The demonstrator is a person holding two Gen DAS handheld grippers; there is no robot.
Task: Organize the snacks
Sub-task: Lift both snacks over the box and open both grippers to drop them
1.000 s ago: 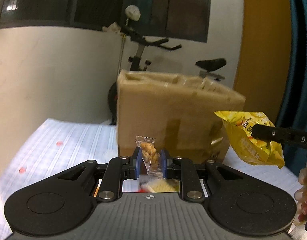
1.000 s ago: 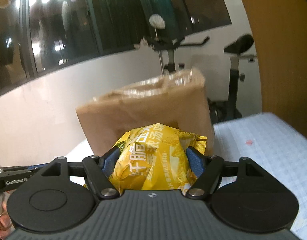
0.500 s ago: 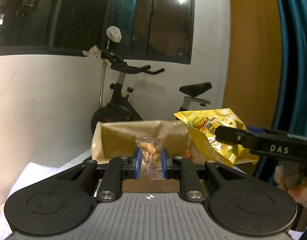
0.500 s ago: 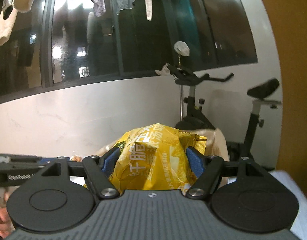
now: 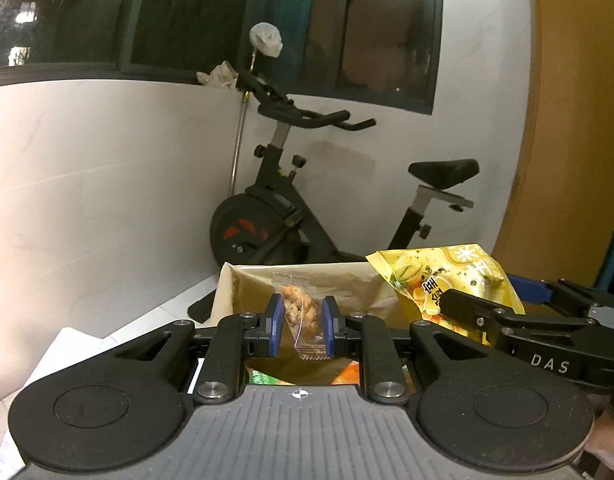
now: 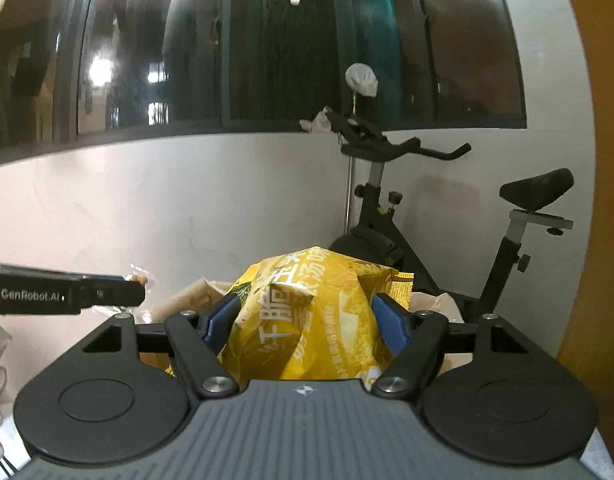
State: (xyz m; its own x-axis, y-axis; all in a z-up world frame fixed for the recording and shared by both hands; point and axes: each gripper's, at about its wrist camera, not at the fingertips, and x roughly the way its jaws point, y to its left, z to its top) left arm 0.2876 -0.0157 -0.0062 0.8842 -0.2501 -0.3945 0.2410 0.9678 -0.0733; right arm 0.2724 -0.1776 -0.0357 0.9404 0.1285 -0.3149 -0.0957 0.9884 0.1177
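Two grippers in play, the left gripper [image 5: 300,326] and the right gripper [image 6: 307,318], and each has exactly one snack between its jaws: one small clear packet [image 5: 301,312] for the left, one big yellow bag [image 6: 307,320] for the right. Just beyond and below the jaws sits one open cardboard box [image 5: 347,284], with two more wrappers peeking out under the left jaws, one green [image 5: 261,377] and one orange [image 5: 347,374]. Further out past the jaws there's one exercise bike [image 5: 291,208] and one worktop [image 5: 73,350] corner showing at the left.
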